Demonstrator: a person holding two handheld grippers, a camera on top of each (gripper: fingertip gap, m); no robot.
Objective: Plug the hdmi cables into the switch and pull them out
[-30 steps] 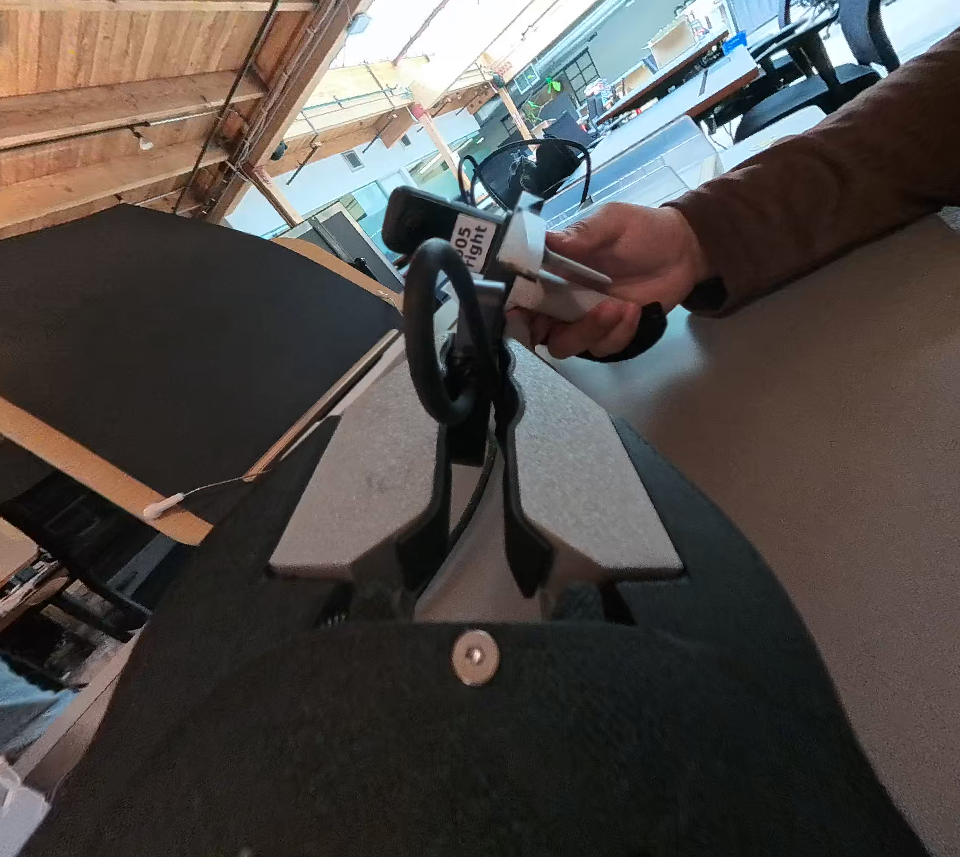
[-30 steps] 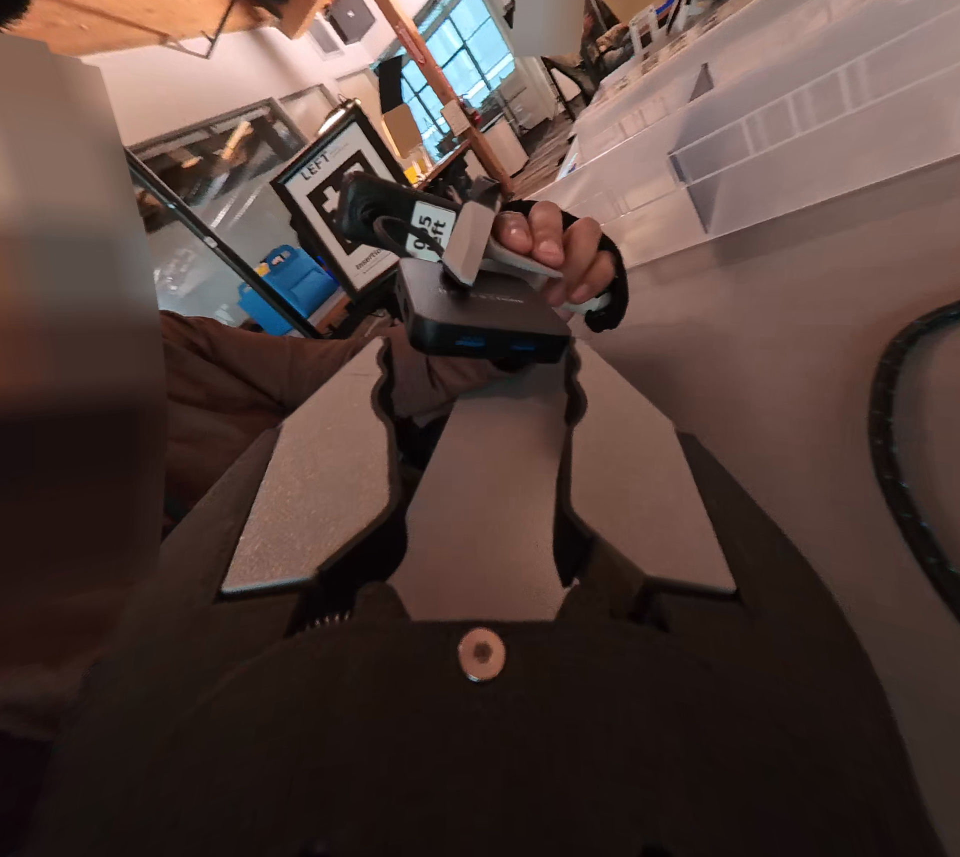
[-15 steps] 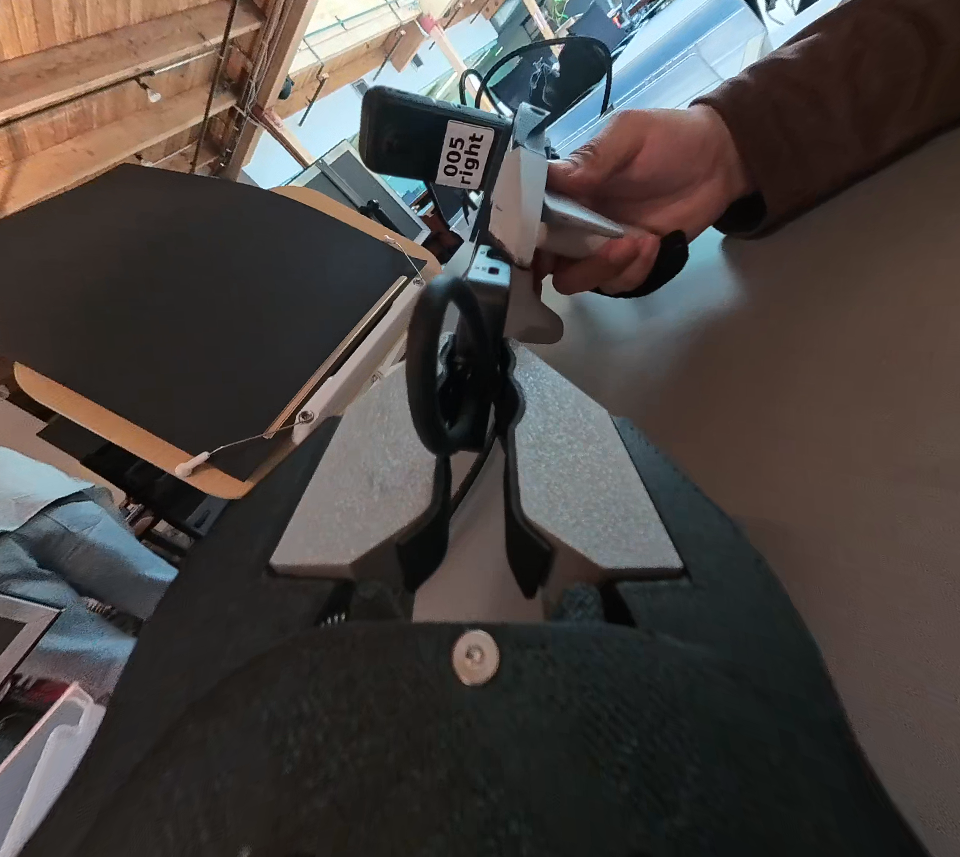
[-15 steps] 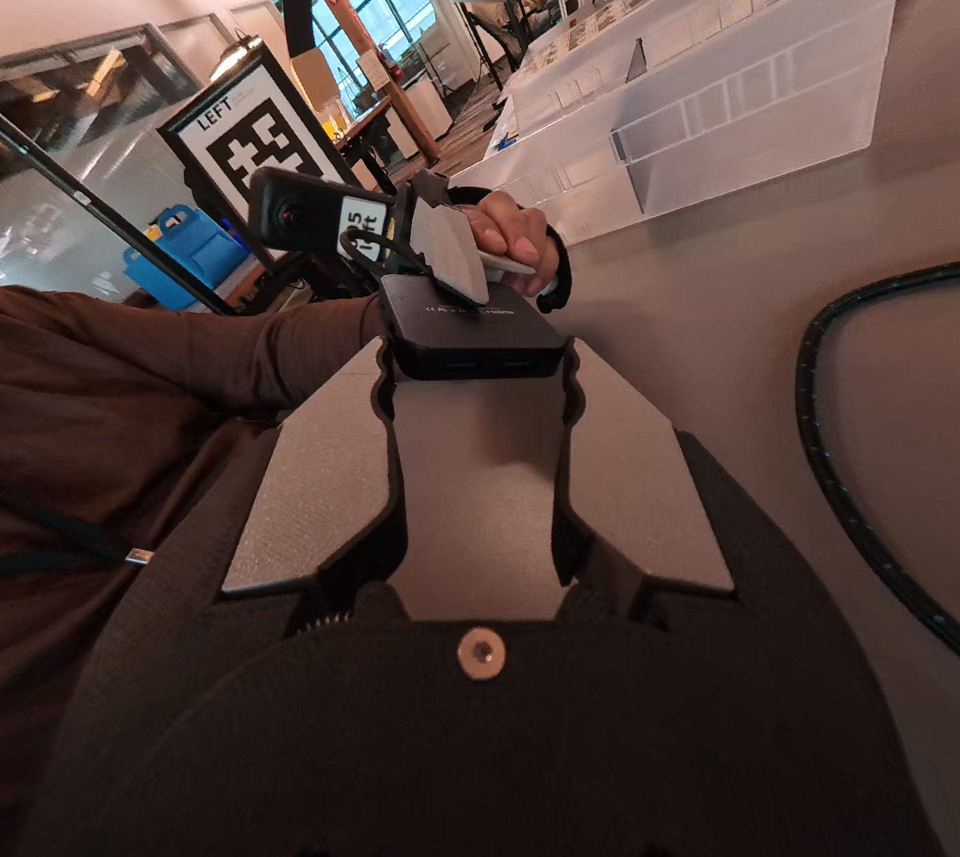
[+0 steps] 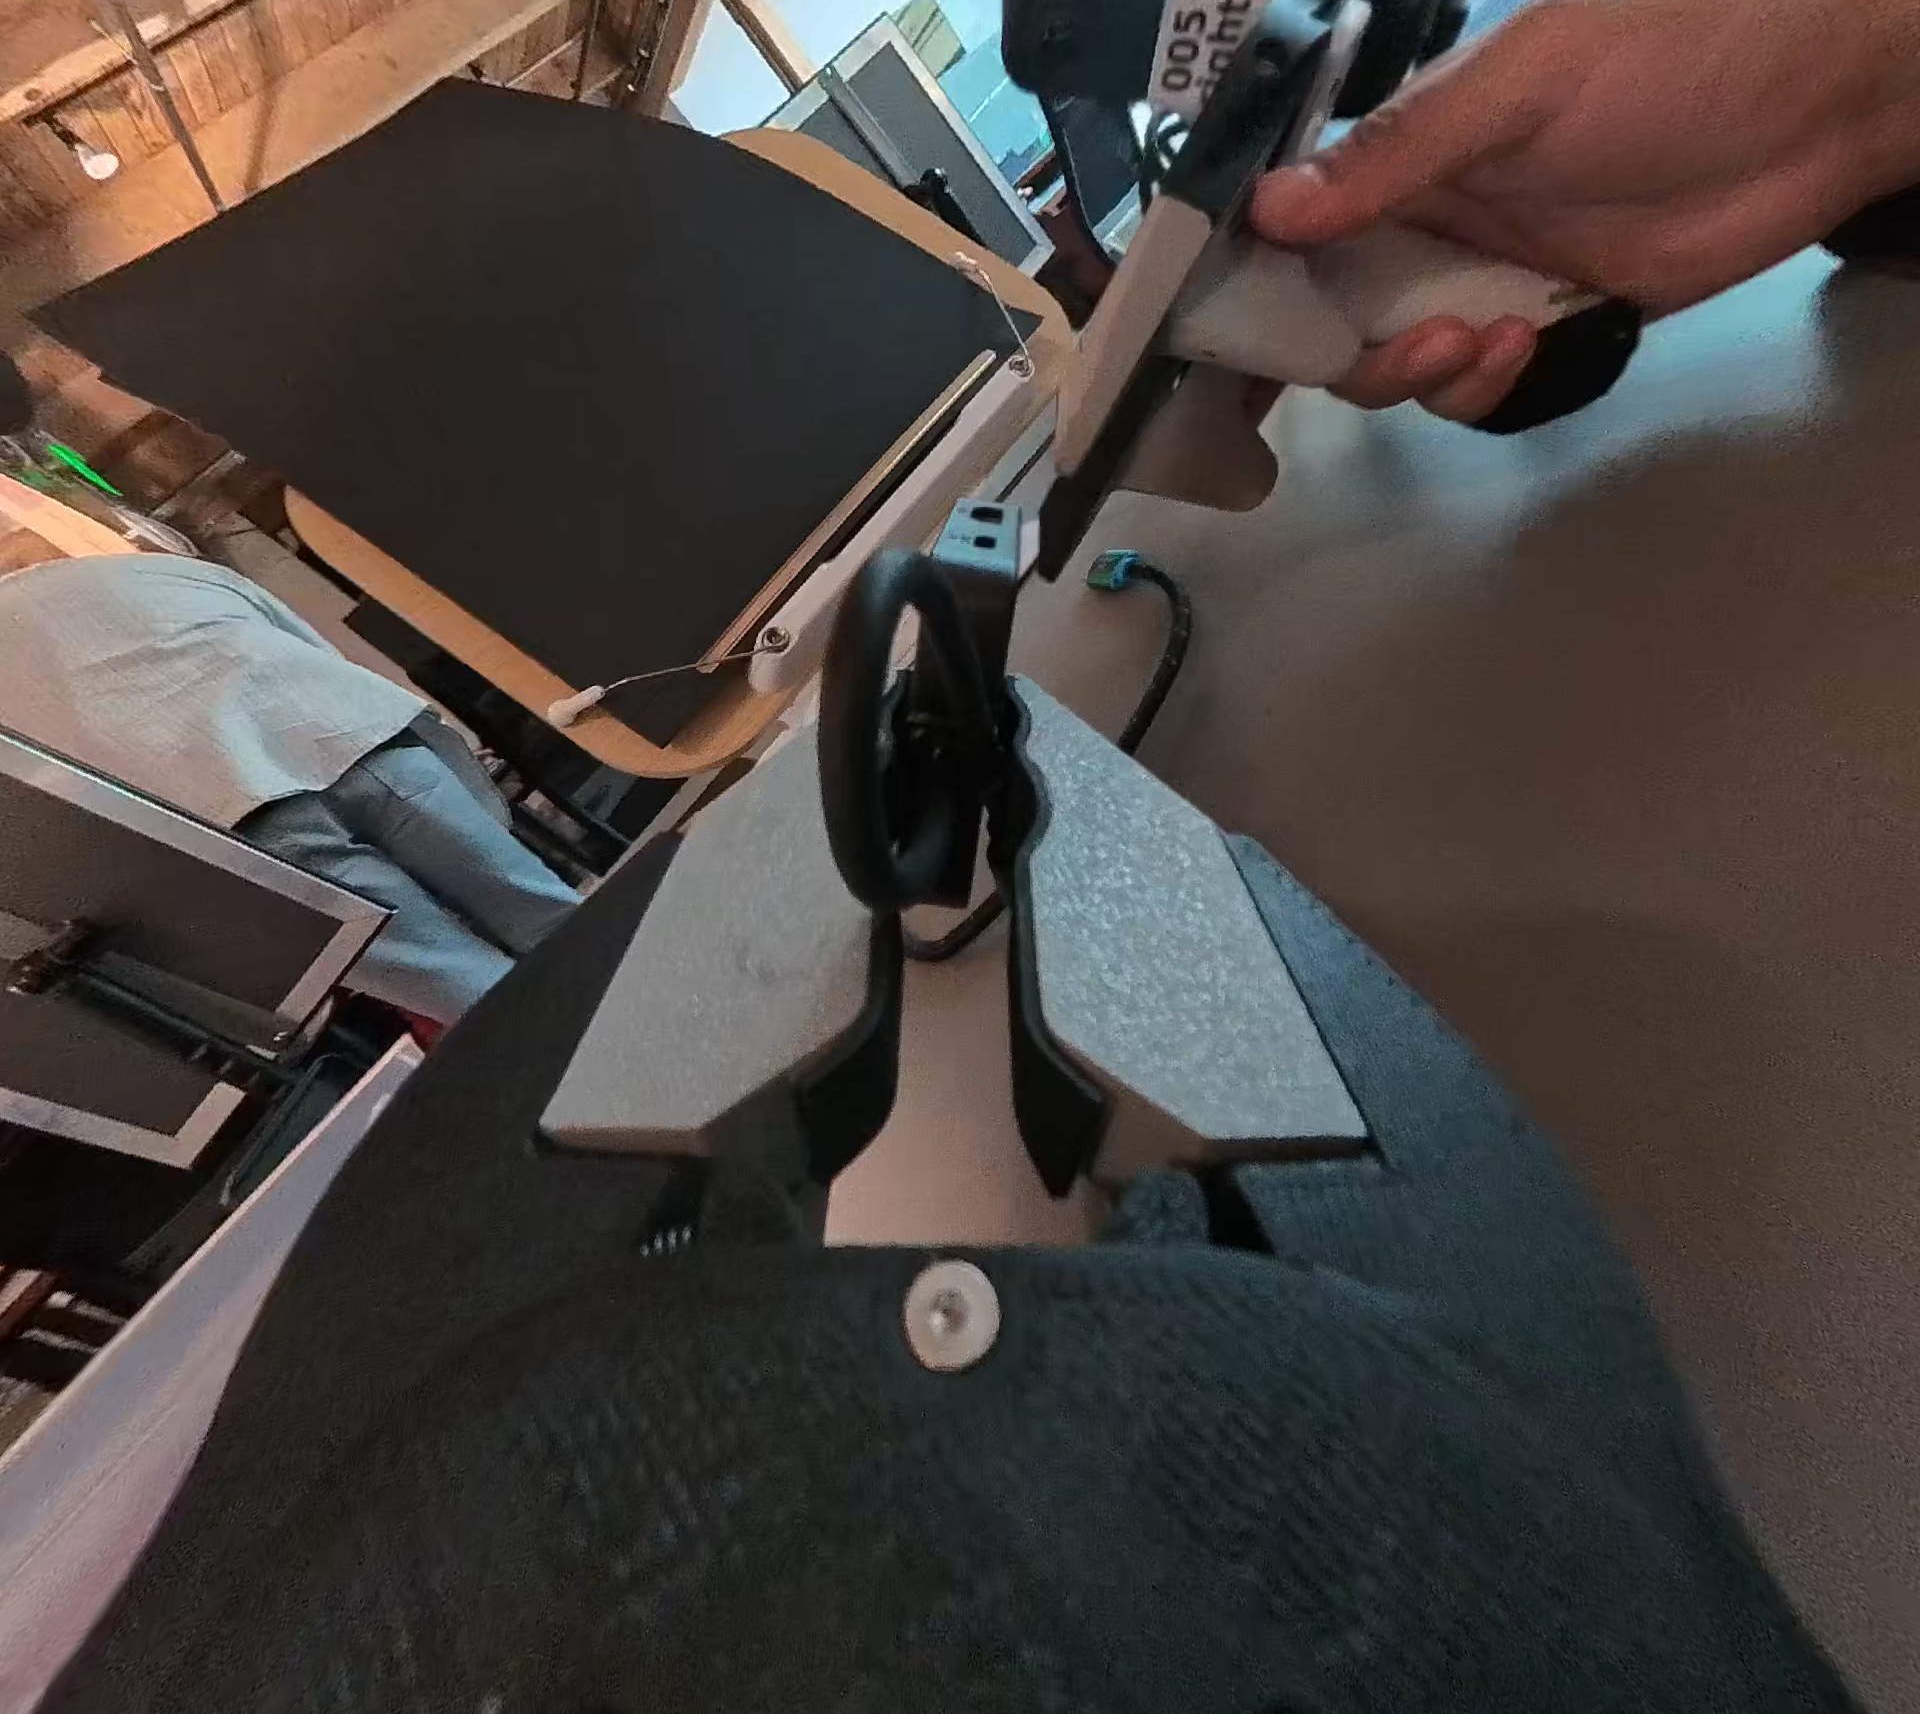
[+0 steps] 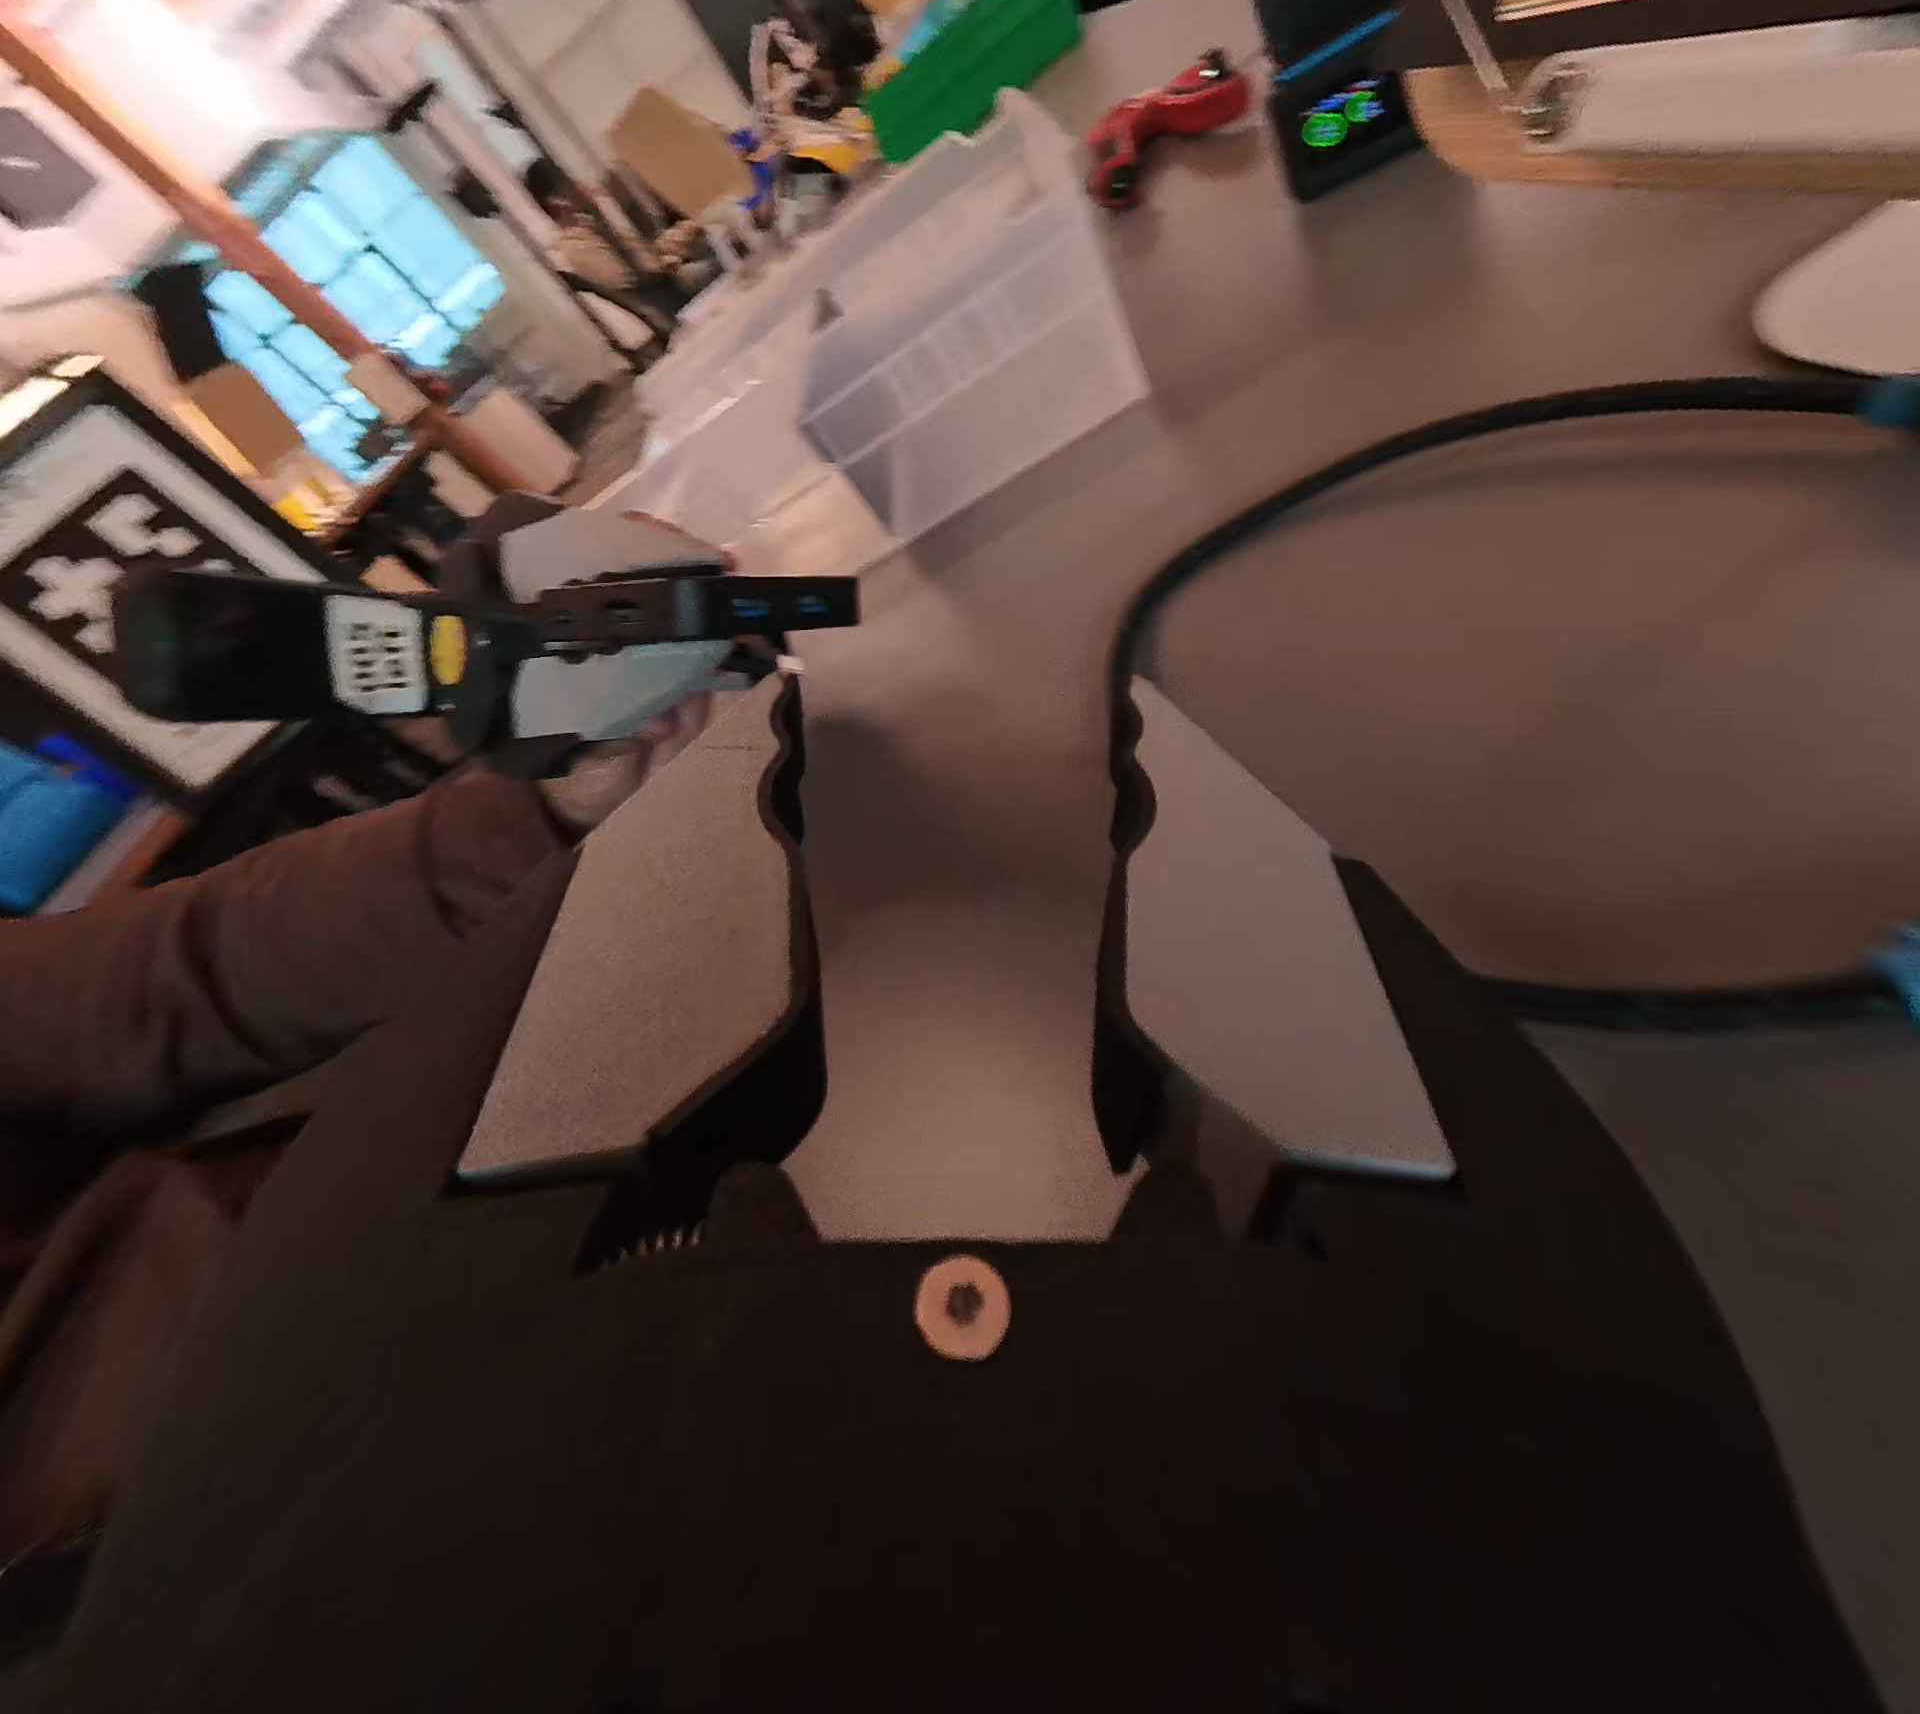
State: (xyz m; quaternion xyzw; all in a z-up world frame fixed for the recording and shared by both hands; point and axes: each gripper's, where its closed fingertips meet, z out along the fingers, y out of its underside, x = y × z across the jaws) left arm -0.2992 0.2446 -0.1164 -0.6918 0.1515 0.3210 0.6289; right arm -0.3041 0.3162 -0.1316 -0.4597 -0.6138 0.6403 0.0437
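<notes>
Black cable [image 5: 873, 729] loops between the fingers of my left gripper [image 5: 951, 791], which pinch it with the switch [image 5: 982, 563] held just past their tips. My right gripper [image 6: 956, 765] is spread wide and empty. Beyond it, another black cable [image 6: 1351, 459] curves across the grey table [image 6: 1558, 677].

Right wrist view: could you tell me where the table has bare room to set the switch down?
For the switch, the table is bare inside the black cable loop, and between that loop and the clear bin. Farther back it is crowded, around the red tool and the small screen.
</notes>
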